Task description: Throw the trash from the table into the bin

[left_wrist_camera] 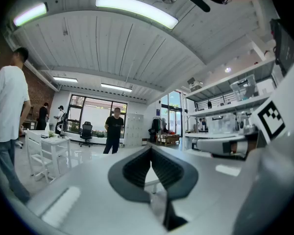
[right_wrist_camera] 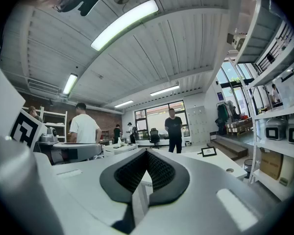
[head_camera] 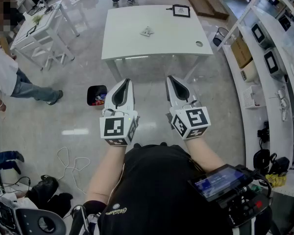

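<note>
Crumpled paper scrap [head_camera: 147, 31]: on white worktop [head_camera: 132, 48], straight ahead of both tools, well apart, midway between their lines; neither nearer. Long axis too small to tell. State: left tool [head_camera: 123, 82], right tool [head_camera: 172, 79], jaws together, empty. Target: black bin [head_camera: 96, 95], floor, just left of left tool.

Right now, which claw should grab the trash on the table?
Probably the left claw. The trash lies about as far from the right claw, but the bin stands on the floor beside the left one.
</note>
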{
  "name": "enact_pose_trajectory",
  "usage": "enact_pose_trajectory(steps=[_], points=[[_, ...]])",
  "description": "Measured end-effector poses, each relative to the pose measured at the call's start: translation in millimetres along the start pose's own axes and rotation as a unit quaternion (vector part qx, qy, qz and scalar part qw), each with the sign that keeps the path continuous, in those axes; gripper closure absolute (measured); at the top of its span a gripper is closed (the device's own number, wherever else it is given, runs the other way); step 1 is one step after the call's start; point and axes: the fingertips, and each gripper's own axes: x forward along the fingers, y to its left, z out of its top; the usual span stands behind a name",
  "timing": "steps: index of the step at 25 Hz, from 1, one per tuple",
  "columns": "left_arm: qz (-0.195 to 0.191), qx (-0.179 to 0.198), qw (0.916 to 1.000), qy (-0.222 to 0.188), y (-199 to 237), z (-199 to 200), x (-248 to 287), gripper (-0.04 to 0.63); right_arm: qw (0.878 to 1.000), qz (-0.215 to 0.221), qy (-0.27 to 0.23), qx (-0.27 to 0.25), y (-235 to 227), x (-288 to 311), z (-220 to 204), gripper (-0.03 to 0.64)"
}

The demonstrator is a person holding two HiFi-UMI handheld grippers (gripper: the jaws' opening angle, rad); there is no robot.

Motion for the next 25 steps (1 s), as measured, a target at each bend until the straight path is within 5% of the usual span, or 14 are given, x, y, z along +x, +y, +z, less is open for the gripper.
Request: enact_pose_trajectory(steps=[25], points=[[-0.008, -0.018, 0.9998, 0.01, 43, -21, -5, 0.587, 1.0, -0.019, 0.0, 0.018, 13, 17, -10, 0.617]])
